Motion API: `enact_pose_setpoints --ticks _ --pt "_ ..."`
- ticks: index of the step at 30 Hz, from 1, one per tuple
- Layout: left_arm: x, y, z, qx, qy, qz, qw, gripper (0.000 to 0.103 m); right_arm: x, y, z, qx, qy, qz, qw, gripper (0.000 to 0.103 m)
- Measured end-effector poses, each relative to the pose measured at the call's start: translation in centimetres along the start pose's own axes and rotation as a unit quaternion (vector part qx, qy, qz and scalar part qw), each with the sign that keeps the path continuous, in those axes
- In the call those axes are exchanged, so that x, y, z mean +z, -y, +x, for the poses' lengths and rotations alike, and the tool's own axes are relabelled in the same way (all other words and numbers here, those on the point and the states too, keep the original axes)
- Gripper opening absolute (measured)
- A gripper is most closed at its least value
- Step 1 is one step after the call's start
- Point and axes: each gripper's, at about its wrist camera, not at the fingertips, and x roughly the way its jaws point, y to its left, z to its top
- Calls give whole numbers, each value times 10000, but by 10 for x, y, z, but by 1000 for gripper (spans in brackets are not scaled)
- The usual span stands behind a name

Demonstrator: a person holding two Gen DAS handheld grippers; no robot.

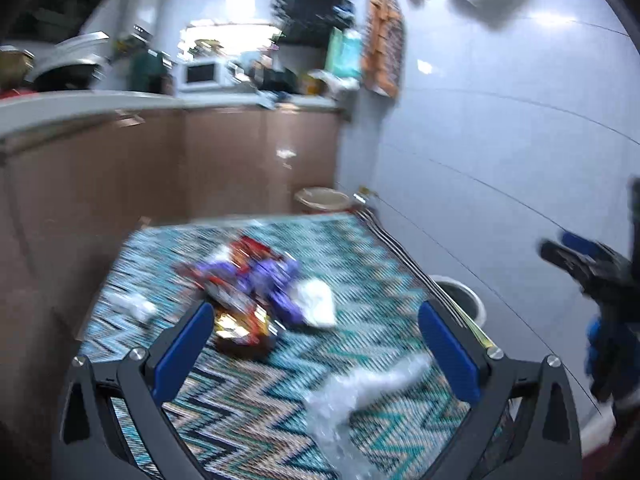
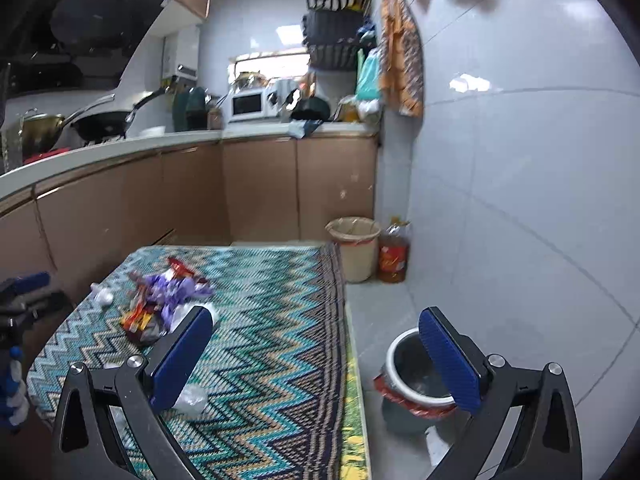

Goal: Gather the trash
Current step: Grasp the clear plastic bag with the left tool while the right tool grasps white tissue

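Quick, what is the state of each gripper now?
Left gripper: open, holding nothing.
Right gripper: open, holding nothing.

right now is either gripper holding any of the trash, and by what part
Nothing is held. The left gripper and the right gripper are both open with empty fingers; the wrappers lie loose on the table.

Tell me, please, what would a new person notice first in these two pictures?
Probably the zigzag-patterned cloth covering the table, with a heap of purple and red snack wrappers on its far left part. Next, the grey bin on the floor to the right of the table, beside the tiled wall. Both the left gripper and the right gripper are open and empty.
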Motion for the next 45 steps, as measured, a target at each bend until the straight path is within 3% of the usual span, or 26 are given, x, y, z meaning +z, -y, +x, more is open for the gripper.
enact_pose_setpoints --ticks 7,10,14,18,20,23,32,35,39,45 --pt "-34 11 51 -525 -804 474 9942 102 -9 -12 49 669 -650 -56 9956 98" --pt "-46 9 75 -697 -1141 422 9901 99 -13 -19 73 952 -949 -65 9909 92" --pt "-61 3 102 -931 -1660 247 9814 68 -18 -33 109 1328 -1400 -137 9811 79" --pt "-72 -7 121 -1180 -1989 -19 9729 51 -21 -50 150 1790 -1820 -143 9668 65" --pt "-73 -10 123 -1337 -2001 -118 9705 36 -23 -58 170 2007 -2002 -116 9589 55" --pt "-70 -13 121 -1334 -1953 -135 9715 29 -24 -70 198 2280 -2256 -56 9471 49" --pt "-65 -37 102 -1212 -1813 -442 9749 26 -38 -103 260 2734 -2861 -15 9184 34" --pt "-65 -45 95 -1151 -1748 -533 9764 26 -42 -110 268 2862 -2999 44 9100 23" --pt "-63 -52 88 -1132 -1647 -668 9776 26 -44 -115 266 2872 -3021 -39 9090 12" --pt "-56 -51 73 -1041 -1471 -634 9816 26 -39 -105 235 2808 -2796 -221 9179 9"
